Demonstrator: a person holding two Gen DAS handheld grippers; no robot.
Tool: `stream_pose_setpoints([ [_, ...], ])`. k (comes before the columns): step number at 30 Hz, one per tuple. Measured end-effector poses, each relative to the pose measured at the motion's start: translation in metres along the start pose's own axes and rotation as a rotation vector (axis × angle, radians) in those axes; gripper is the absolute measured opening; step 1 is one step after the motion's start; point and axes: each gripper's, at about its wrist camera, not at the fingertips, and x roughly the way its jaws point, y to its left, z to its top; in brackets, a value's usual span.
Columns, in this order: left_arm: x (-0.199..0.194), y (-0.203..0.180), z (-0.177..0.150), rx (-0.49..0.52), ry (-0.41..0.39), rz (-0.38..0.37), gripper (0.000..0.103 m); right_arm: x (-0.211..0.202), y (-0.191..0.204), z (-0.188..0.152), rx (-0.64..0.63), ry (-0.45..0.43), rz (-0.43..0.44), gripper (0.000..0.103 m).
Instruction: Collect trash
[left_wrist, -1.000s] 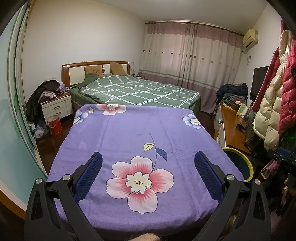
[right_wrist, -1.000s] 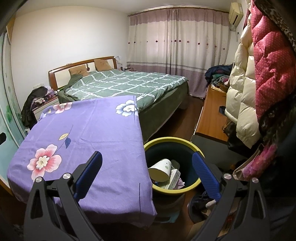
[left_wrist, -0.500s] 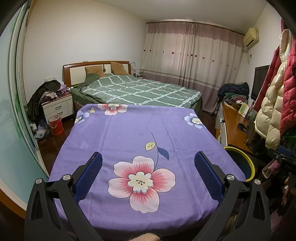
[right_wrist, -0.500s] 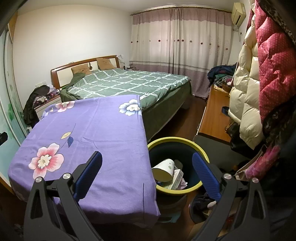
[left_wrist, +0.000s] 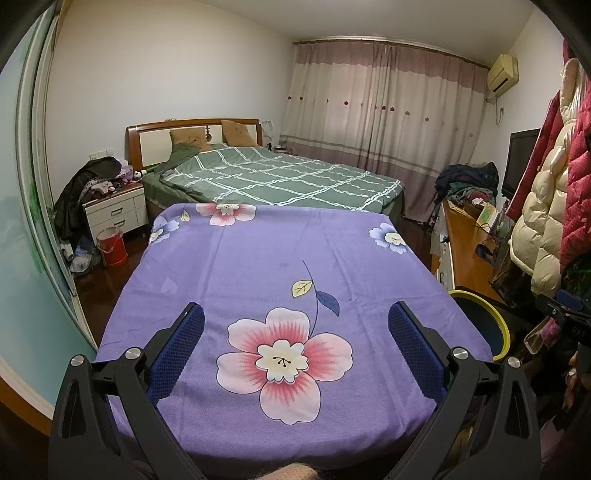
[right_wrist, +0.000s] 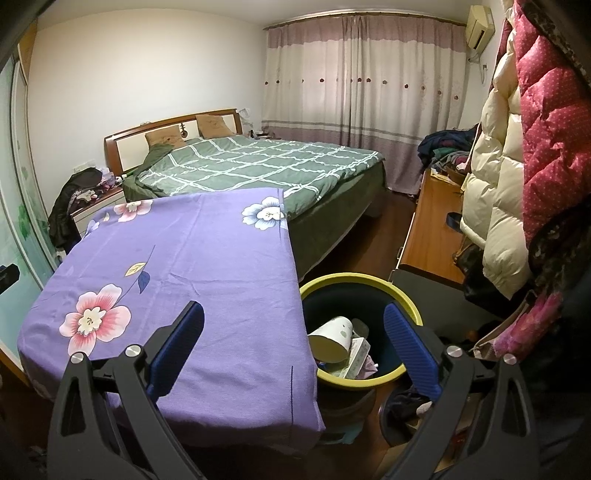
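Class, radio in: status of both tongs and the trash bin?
Left tongs open, empty. Right tongs open, empty. Trash bin holds paper cup. Purple cloth bare.

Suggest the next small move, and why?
Probably stop and pull back: both the left gripper and right gripper are open and empty, the purple cloth shows no litter, and the yellow-rimmed bin already holds a paper cup.

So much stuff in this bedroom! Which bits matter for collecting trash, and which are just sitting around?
For the job:
- bin beside the purple cloth
- paper cup and wrappers inside it
- left gripper and right gripper, both open and empty

Just lying about:
- bed
- coats
- red bucket
- curtains
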Motion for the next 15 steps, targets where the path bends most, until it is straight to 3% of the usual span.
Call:
stream_pose_setpoints([
  [15, 0.0015, 0.0004, -0.0013, 0.000, 0.002, -0.001, 0.098, 0.0011, 0.0001, 0.0001, 0.000, 0.001, 0.002, 0.093],
])
